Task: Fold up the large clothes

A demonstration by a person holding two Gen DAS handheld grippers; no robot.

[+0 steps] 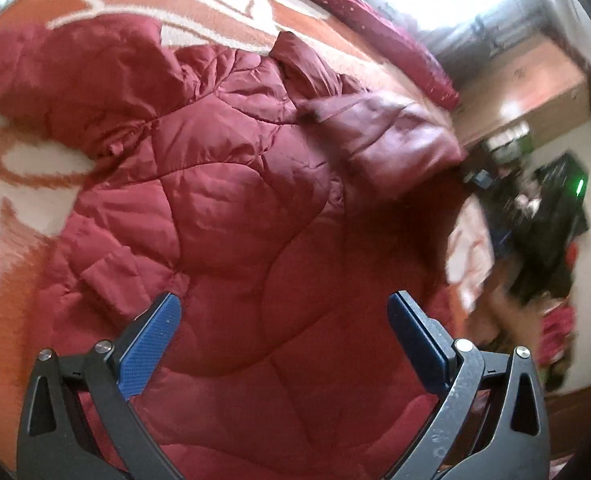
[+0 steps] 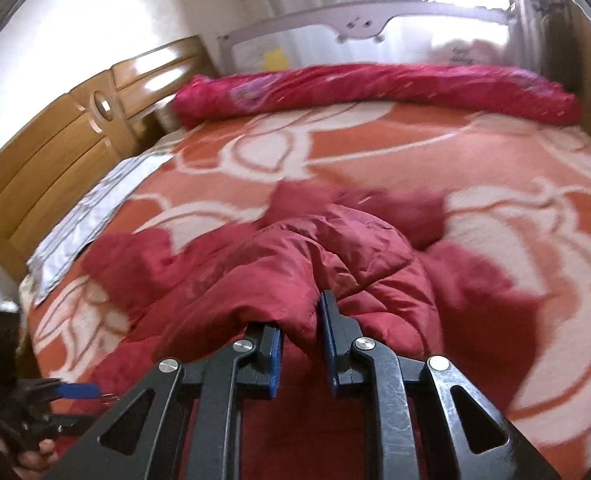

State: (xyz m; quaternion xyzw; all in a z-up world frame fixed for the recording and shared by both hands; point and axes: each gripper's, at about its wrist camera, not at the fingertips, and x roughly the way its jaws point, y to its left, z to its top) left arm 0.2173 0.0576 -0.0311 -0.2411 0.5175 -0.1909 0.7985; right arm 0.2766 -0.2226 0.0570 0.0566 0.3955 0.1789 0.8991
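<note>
A dark red quilted jacket [image 1: 235, 184] lies spread and rumpled on the orange-and-white blanket [image 1: 223, 8] of a bed. My left gripper [image 1: 285, 300] hovers open just above the jacket's body, with only fabric below its blue pads [image 1: 151, 344]. In the right wrist view, my right gripper [image 2: 299, 314] is shut on a bunched edge of the jacket [image 2: 295, 256], which rises in a fold between the pads. The left gripper [image 2: 71, 390] shows at the lower left of that view, with a hand [image 2: 35, 452] behind it.
A rolled red quilt [image 2: 375, 88] lies along the bed's far edge under a white rail [image 2: 367, 16]. A wooden headboard [image 2: 55, 152] and a grey-white cloth [image 2: 91, 216] are on the left. A dark blurred shape with a green light [image 1: 555, 208] is beside the bed.
</note>
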